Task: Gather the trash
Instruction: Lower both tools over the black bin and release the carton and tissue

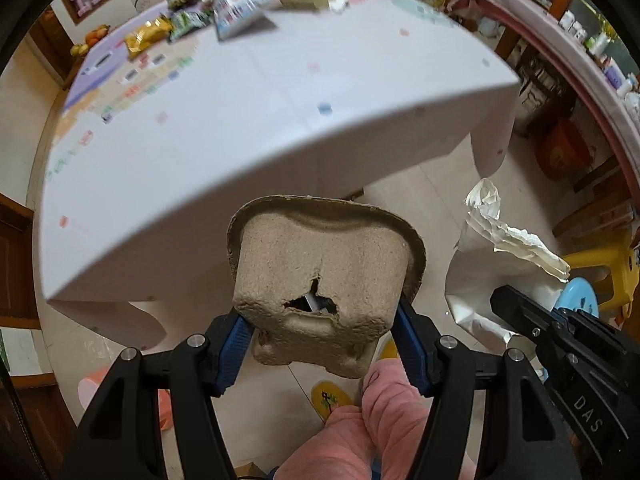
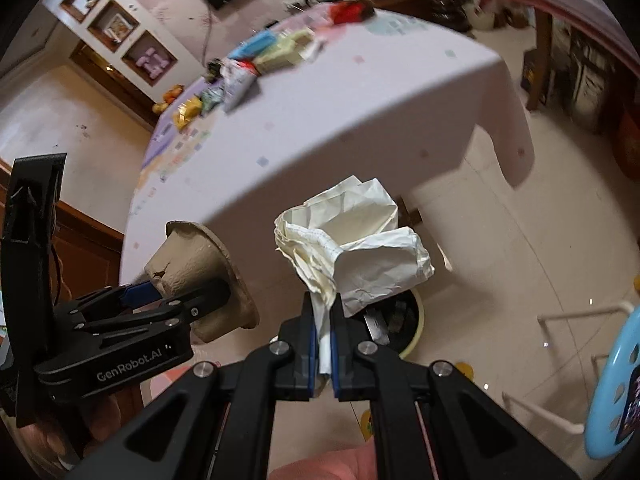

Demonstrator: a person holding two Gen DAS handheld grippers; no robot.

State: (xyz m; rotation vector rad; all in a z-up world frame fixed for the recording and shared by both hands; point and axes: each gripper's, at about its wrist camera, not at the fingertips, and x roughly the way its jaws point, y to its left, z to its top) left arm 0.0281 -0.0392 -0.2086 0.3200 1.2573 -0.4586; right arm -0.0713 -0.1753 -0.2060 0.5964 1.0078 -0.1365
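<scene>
My left gripper [image 1: 320,320] is shut on a brown pulp-paper cup tray piece [image 1: 324,276] with a torn hole in its base, held off the table's near edge. It also shows in the right wrist view [image 2: 188,264]. My right gripper [image 2: 325,320] is shut on a crumpled white paper [image 2: 360,240], held above the floor, right of the left gripper. The paper also shows in the left wrist view [image 1: 504,256]. Below it sits a round bin [image 2: 412,320] with a pale rim. Several snack wrappers [image 1: 188,24] and boxes [image 2: 276,56] lie at the table's far side.
A table with a white cloth [image 1: 240,128] fills the middle. A blue stool [image 2: 616,384] and a yellow stool [image 1: 600,264] stand at the right. Shelves [image 2: 120,32] and a wooden sideboard [image 1: 560,60] line the walls. My pink-clad legs [image 1: 360,420] are below.
</scene>
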